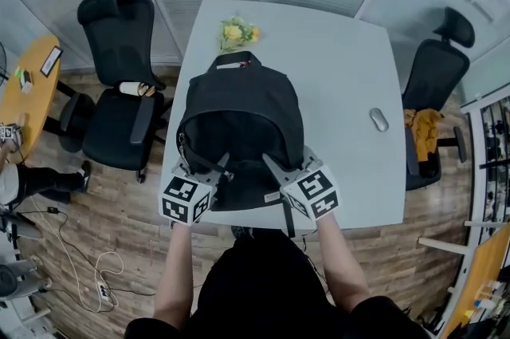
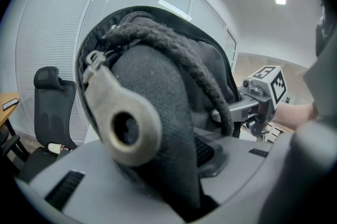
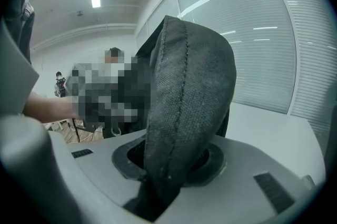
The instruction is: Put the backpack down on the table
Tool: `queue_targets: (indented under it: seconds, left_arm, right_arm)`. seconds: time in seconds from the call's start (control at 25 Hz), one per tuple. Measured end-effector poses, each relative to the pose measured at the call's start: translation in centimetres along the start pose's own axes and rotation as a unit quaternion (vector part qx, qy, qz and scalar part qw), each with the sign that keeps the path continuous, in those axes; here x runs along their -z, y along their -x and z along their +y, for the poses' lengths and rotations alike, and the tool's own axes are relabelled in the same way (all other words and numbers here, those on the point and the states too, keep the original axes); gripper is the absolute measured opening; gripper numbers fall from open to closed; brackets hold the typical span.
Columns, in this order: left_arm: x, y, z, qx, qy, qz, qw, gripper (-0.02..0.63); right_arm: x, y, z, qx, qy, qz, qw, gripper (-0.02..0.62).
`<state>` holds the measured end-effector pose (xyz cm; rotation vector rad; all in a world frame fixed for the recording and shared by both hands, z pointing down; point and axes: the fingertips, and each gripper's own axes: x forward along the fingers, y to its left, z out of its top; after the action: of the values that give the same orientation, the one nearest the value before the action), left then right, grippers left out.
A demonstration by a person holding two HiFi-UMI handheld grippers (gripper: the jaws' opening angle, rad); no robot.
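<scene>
Black backpack [image 1: 239, 118] over the near half of a pale grey table [image 1: 343, 58], open mouth toward the person. Met at its near rim by the left gripper [image 1: 219, 168] and the right gripper [image 1: 272, 167], one on each side. Just beyond it, yellow flowers [image 1: 237, 33]; well off to the right, a grey mouse [image 1: 379, 120]. Left of the table, a black office chair [image 1: 119, 114] with a cup [image 1: 131, 88] on the seat.

no words, numbers or brand names can be read in any view. black-and-white square marker patterns, without letters, are carried on the left cube [image 1: 186, 200] of the left claw [image 1: 221, 167] and the right cube [image 1: 315, 194] of the right claw [image 1: 272, 165]. a small red-and-white tag [image 1: 232, 65] is seen atop the backpack [image 1: 239, 102], too small to be read.
</scene>
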<state>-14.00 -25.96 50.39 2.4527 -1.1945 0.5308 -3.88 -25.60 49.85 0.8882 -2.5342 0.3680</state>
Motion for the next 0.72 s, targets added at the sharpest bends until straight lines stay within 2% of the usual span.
queue_targets:
  seconds: [0.72]
  left_arm:
    - [0.0, -5.1, 4.5, -0.01, 0.01, 0.031, 0.9994, 0.175]
  right_arm:
    - [0.3, -4.3, -4.8, -0.012, -0.035, 0.015, 0.999, 0.143]
